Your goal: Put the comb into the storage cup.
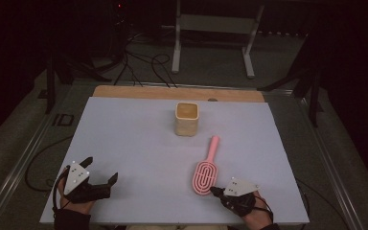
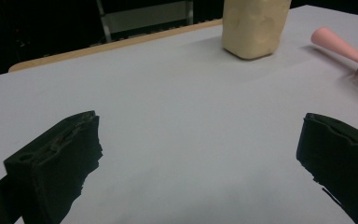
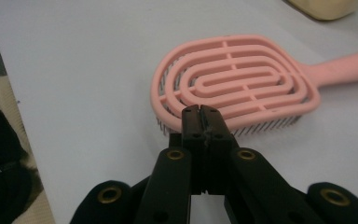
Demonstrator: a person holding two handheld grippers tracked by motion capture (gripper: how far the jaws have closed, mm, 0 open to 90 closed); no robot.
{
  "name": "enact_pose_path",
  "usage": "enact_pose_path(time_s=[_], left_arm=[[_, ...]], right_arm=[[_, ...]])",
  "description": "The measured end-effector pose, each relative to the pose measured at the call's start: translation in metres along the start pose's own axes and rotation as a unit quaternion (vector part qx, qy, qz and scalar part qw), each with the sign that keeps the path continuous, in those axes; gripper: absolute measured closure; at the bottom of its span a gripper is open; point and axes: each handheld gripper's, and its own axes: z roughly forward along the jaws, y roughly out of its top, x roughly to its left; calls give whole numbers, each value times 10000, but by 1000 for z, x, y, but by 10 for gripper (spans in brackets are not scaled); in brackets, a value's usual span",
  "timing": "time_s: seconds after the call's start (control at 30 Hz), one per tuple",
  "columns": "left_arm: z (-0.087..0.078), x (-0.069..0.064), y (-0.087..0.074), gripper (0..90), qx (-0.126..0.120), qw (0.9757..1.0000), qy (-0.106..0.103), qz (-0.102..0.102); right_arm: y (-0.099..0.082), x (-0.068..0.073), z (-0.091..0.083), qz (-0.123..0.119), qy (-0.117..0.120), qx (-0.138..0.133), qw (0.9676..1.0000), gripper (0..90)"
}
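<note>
Item: a pink plastic vented hairbrush with an oval slotted head (image 1: 204, 176) is laid bristles-down on the pale grey table sheet (image 1: 134, 143), its handle directed away from the person toward a cream square-sided container (image 1: 187, 119), which is set well apart from the handle tip.

Right gripper (image 3: 199, 114): its jaws are seen pressed together with nothing between them; the tips are placed just at the near rim of the brush head, and whether contact is made cannot be told.

Step judged in hand: an approach to the brush, or a nudge against its head. For a pickup, the jaws would need to be parted and brought around the head or handle.

Left gripper (image 1: 98, 170): held wide open and empty, resting at the near left of the sheet, well apart from the brush.
</note>
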Motion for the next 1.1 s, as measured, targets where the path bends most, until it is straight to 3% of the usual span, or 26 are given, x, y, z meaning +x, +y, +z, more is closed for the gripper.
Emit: enact_pose_path(time_s=[0.53, 0.73, 1.1], left_arm=[[7, -1, -2, 1, 130, 9999, 46, -2], [6, 2, -4, 3, 109, 9998, 90, -104], [7, 1, -4, 5, 130, 9998, 87, -86]], right_arm=[[26, 18, 35, -236, 106, -3, 9997, 897], [40, 16, 55, -238, -82, 121, 9996, 897], [51, 2, 76, 142, -543, 318, 9979, 897]])
